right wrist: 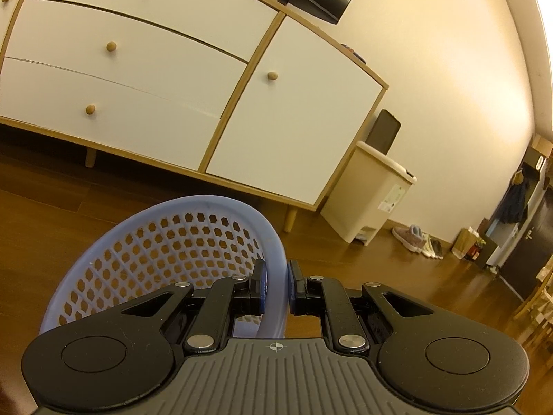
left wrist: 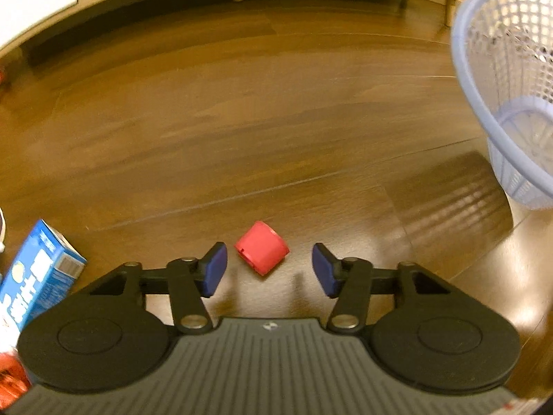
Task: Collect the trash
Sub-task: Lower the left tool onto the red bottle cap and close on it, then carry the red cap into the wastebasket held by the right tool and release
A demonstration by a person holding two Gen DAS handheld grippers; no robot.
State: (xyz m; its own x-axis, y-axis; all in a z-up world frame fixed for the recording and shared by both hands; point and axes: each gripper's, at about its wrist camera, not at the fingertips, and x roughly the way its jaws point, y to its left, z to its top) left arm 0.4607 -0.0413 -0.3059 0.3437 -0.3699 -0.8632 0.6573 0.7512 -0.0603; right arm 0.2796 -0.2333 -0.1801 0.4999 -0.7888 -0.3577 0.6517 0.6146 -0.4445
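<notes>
A small red roll [left wrist: 261,247] lies on the wood floor [left wrist: 242,121], just ahead of the left gripper [left wrist: 269,269], whose blue pads [left wrist: 216,273] stand wide apart and empty on either side of it, touching nothing. The roll sits slightly nearer the left pad than the right one. To the left of that gripper, a blue carton [left wrist: 36,276] lies on the floor, partly hidden behind the gripper's black body, with something red and blurred in the bottom left corner that cannot be made out. At the right edge of the left wrist view, a pale blue mesh basket [left wrist: 501,79] appears tilted, its open mouth turned toward the camera, well apart from the roll; its slatted shadow falls on the boards beside it. In the right wrist view, the right gripper [right wrist: 276,285] is clamped on the basket [right wrist: 166,242] rim, one pad inside the wall and the other outside, the rim pinched between them. The basket's interior, as far as it shows here, reveals only perforated wall. Beyond it stands a white cabinet [right wrist: 138,69] with wood trim, round knobs and short legs. Beside the cabinet, a cream bin [right wrist: 369,193] stands against the wall with its dark lid raised. Farther along the wall, shoes [right wrist: 414,238] are lined up on the floor.
</notes>
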